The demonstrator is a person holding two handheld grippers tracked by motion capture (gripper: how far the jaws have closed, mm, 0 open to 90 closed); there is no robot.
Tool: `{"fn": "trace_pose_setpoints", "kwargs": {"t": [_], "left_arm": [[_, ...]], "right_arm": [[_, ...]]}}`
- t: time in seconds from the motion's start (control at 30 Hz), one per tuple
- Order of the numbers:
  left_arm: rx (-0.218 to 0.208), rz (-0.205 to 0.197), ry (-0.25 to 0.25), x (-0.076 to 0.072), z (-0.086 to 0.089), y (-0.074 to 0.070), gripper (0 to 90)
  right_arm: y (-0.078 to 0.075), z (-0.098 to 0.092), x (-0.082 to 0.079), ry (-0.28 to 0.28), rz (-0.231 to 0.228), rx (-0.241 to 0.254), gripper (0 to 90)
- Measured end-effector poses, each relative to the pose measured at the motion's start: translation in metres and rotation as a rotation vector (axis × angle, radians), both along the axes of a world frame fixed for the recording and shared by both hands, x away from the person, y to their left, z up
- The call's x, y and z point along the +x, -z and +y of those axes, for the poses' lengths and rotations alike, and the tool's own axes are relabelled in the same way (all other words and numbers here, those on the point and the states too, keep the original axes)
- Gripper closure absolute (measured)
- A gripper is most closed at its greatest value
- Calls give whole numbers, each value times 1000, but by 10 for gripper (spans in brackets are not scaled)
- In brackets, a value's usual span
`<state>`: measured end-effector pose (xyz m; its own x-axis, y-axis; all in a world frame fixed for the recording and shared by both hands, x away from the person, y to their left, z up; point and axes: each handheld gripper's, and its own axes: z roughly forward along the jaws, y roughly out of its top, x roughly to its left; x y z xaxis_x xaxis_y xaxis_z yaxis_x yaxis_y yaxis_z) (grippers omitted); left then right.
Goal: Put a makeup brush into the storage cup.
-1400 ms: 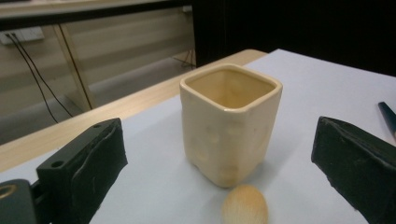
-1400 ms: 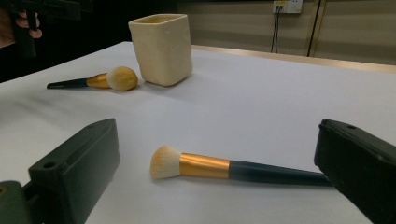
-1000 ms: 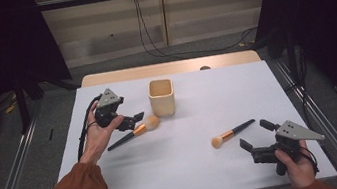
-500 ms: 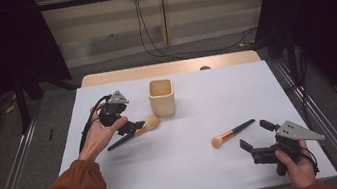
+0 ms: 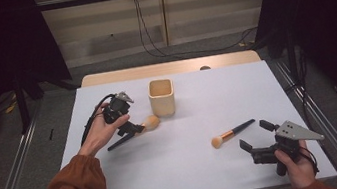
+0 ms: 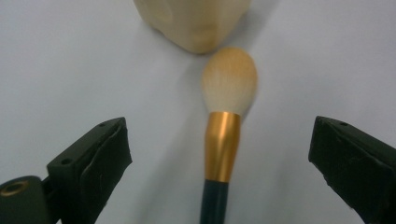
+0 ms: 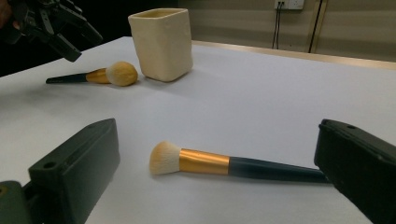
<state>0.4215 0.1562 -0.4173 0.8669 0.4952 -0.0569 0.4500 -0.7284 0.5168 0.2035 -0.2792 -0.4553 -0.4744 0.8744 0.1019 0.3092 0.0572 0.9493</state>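
Observation:
A large makeup brush point(image 5: 134, 132) with a tan head, gold ferrule and dark handle lies on the white table point(image 5: 189, 177), left of a cream square cup point(image 5: 162, 97). My left gripper point(image 5: 132, 126) hovers over it, open. In the left gripper view the brush point(image 6: 223, 144) runs up between the wide-apart jaws, its head just short of the cup point(image 6: 196, 23). A second brush point(image 5: 233, 132) lies at the right. My right gripper point(image 5: 256, 135) stands open just before its handle end. In the right gripper view this brush point(image 7: 205, 162) lies between the jaws of the right gripper point(image 7: 217, 140).
In the right gripper view the cup point(image 7: 161, 44), the large brush point(image 7: 100, 74) and the left gripper point(image 7: 56, 28) show farther off. A wooden strip point(image 5: 170, 68) edges the table's far side. Metal rails run along the floor on both sides.
My left gripper has tipped downward and closed in over the large brush's ferrule. Both brushes and the right gripper have stayed where they were.

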Motion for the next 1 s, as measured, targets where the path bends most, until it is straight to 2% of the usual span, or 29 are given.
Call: {"fn": "trace_pose_setpoints", "kwargs": {"t": [0.03, 0.07, 0.1, 0.17, 0.23, 0.33, 0.37, 0.47, 0.57, 0.67, 0.8, 0.87, 0.9, 0.97, 1.0], "left_arm": [[25, 7, 21, 2, 0, -1, 54], [21, 16, 7, 1, -2, 1, 54], [51, 14, 27, 2, -3, 1, 60], [71, 22, 28, 1, -6, 2, 61], [110, 27, 57, 3, -9, 3, 61], [134, 41, 74, 4, -10, 4, 60], [124, 51, 59, 4, -11, 4, 58], [155, 64, 76, 6, -15, 6, 45], [206, 59, 90, 7, -20, 7, 50], [206, 72, 92, 9, -22, 9, 52], [236, 93, 99, 12, -25, 14, 53], [236, 92, 91, 12, -26, 17, 61], [251, 102, 103, 13, -26, 17, 63], [242, 106, 95, 14, -28, 19, 70], [245, 114, 107, 15, -28, 20, 86]], "right_arm": [[0, 0, 0, 0, 1, 0, 1], [0, 0, 0, 3, 1, 5, 1], [0, 0, 0, 3, 2, 6, 1], [0, 0, 0, 0, 1, 2, 1], [0, 0, 0, 1, 0, 1, 1], [0, 0, 0, 1, 0, 1, 1], [0, 0, 0, -1, 1, 1, 1], [0, 1, 0, 1, 4, 5, 1], [0, 1, 0, 0, 2, 3, 1], [0, 1, 0, 0, 4, 5, 1], [0, 1, 0, 0, 4, 4, 1], [0, 1, 0, 1, 5, 4, 1], [1, 1, 0, 0, 4, 3, 1], [1, 1, 0, 0, 5, 2, 1], [1, 1, 0, 0, 4, 1, 1]]}}
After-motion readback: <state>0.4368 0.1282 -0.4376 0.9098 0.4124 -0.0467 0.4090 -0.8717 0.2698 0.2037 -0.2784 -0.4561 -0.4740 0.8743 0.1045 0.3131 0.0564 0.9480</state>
